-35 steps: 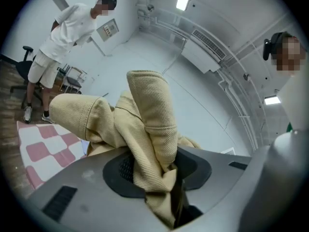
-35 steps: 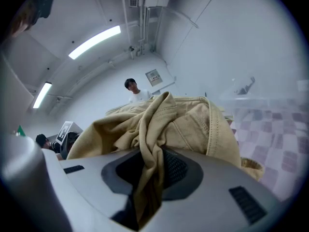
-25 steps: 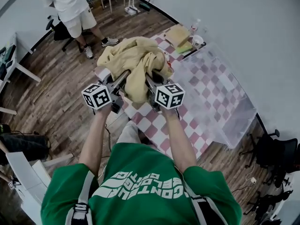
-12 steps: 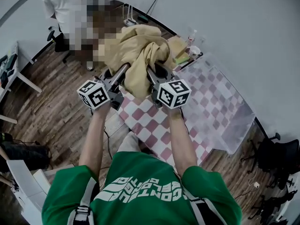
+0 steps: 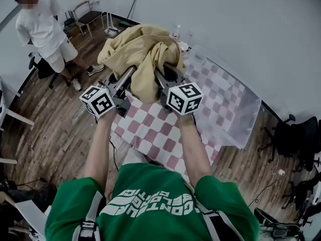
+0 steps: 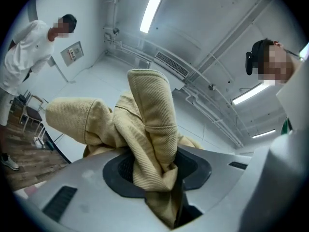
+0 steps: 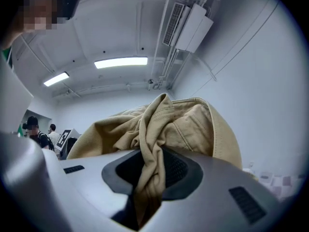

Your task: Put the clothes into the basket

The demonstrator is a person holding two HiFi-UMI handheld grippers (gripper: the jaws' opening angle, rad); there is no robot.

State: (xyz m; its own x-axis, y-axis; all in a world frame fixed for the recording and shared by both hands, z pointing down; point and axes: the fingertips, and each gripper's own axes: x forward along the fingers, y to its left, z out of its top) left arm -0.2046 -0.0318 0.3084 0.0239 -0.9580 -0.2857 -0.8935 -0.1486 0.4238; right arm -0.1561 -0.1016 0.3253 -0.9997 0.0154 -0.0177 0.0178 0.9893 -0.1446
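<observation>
"Clothes [image 5: 143,54], where are they hanging at this moment?"

"They are hanging in the air as one beige bundle, in front of the person in the green shirt and above the far edge of the worktop [image 5: 165,134] with the checked cloth. The two grippers are carrying them together, each one from its own side."

"How is the left gripper [image 5: 133,70] standing?"

"In the left gripper view, its jaws are pressing on a thick ribbed fold of the clothes [image 6: 149,129]. The fold is standing up out of the narrow gap, and a short end is hanging below."

"And the right gripper [image 5: 161,72]?"

"In the right gripper view, it is squeezing a twisted strand of the same clothes [image 7: 159,129]. Its gap is also narrow, and the rest of the fabric is lying over the top of the gripper."

"Where is the see-through basket [image 5: 241,119]?"

"It is sitting on the right part of the worktop, well apart from the bundle. Nothing of the clothes is touching it."

"Is somebody else showing?"

"A person in white [image 5: 45,34] is standing on the wooden floor [image 5: 50,129], at the upper left of the head view."
</observation>
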